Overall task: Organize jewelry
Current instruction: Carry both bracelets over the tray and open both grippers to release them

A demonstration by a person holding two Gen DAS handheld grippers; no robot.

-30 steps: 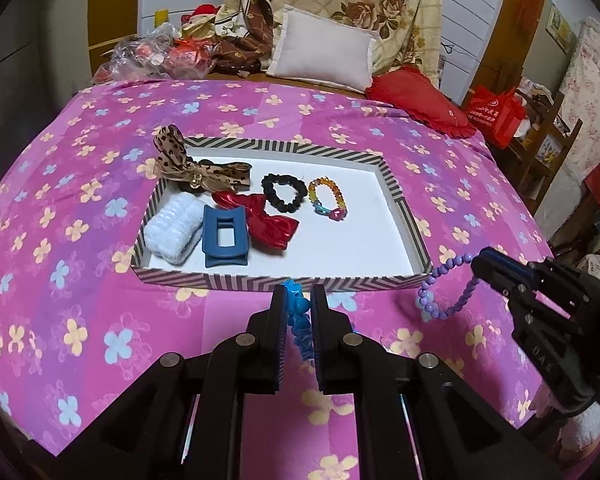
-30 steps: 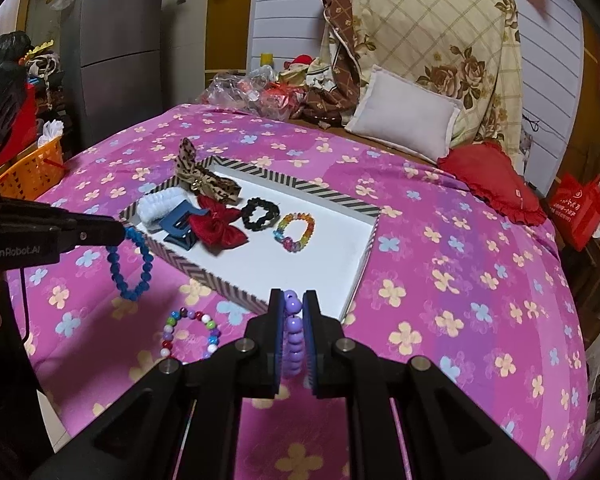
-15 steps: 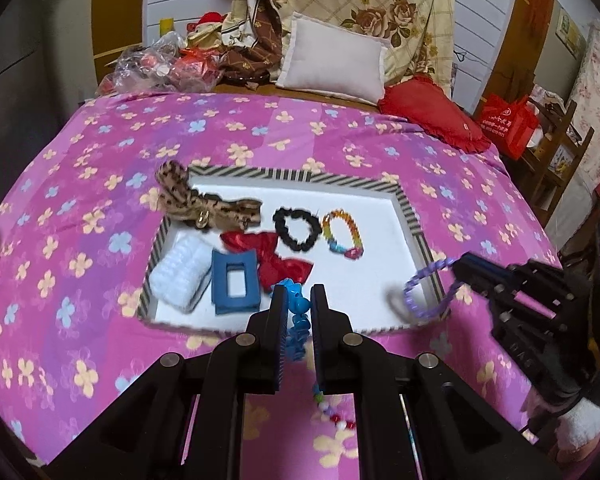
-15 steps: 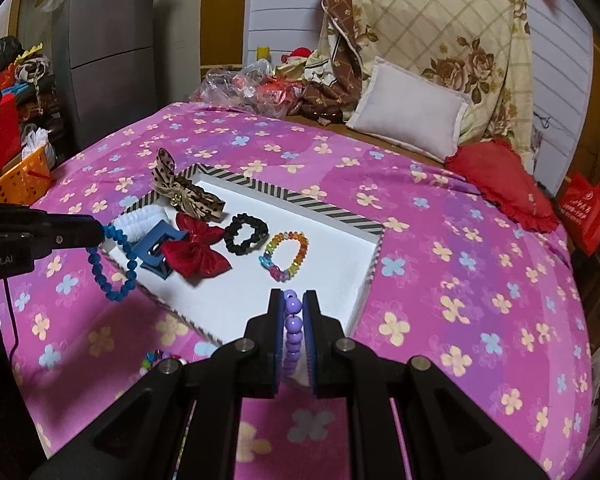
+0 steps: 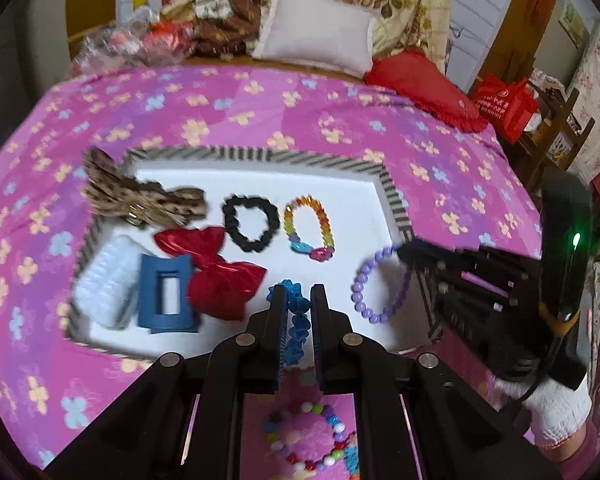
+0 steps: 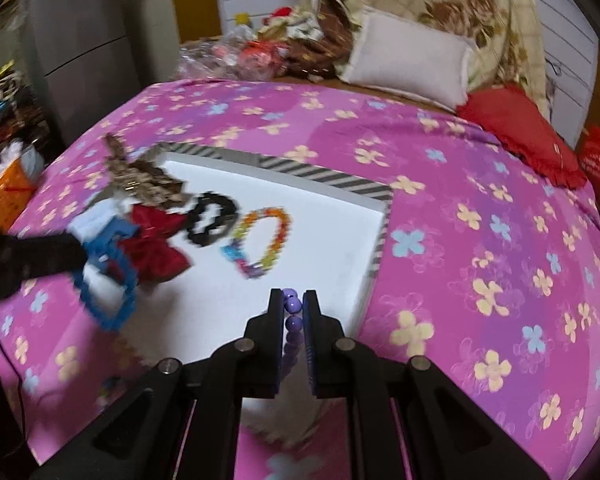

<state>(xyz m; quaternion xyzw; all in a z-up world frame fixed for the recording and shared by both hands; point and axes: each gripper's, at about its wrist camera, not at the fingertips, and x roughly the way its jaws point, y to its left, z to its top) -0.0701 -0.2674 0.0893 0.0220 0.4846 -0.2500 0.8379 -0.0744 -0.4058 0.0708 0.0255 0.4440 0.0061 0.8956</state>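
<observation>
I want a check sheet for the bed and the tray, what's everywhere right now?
Surface: pink flowered bedspread.
Job's things: striped-rim tray holds leopard bow, red bow, black scrunchie, rainbow bracelet, blue claw clip, white scrunchie; multicolour bead bracelet lies outside it.
Clutter: nothing seen.
Grippers: left gripper shut on blue bracelet; right gripper shut on purple bead bracelet.
Cables: nothing seen.
Surroundings: white pillow, red cushion.
</observation>
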